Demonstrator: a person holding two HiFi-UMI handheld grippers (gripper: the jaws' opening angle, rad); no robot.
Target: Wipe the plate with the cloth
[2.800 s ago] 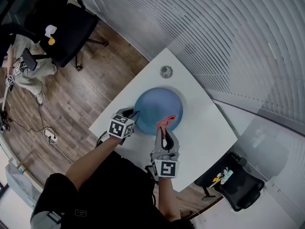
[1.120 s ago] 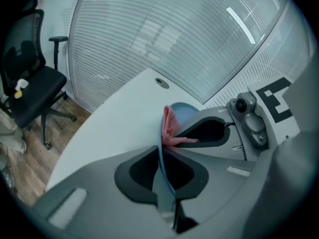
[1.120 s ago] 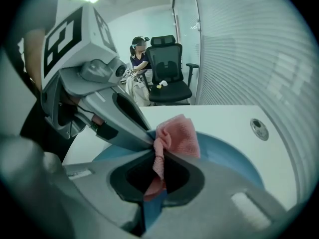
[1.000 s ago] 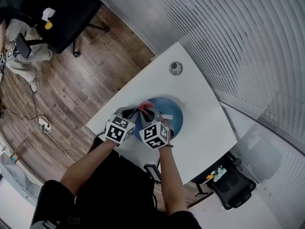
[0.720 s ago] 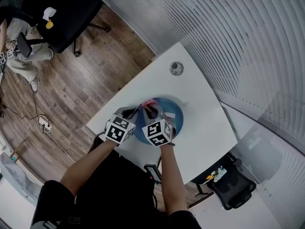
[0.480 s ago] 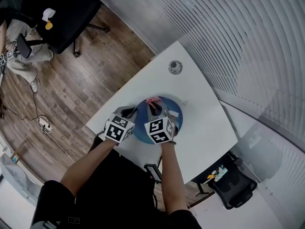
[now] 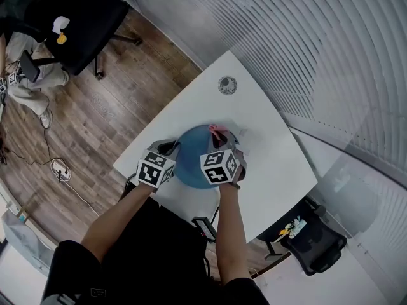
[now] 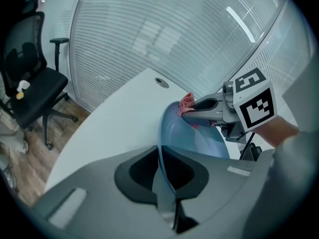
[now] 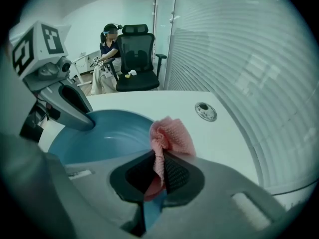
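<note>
A blue plate point(image 7: 194, 161) lies on the white table point(image 7: 191, 110), tipped up on its left side. My left gripper point(image 7: 173, 151) is shut on the plate's rim point(image 8: 160, 156), which runs between its jaws. My right gripper point(image 7: 220, 140) is shut on a pink cloth point(image 7: 217, 131) and points steeply down at the plate's far right rim. In the right gripper view the cloth point(image 9: 172, 135) bunches above the jaws, over the plate point(image 9: 107, 133). The left gripper view shows the right gripper point(image 8: 185, 111) pressing the cloth point(image 8: 186, 101) on the plate's far edge.
A round metal grommet point(image 7: 227, 84) sits in the table near its far corner. A black office chair point(image 7: 76, 24) stands on the wood floor at the upper left, and a seated person point(image 9: 107, 49) is beside it. Slatted blinds point(image 7: 305, 37) fill the right.
My right gripper has carried the cloth across the plate, from its near left part to its far right rim. The left gripper kept its hold on the rim.
</note>
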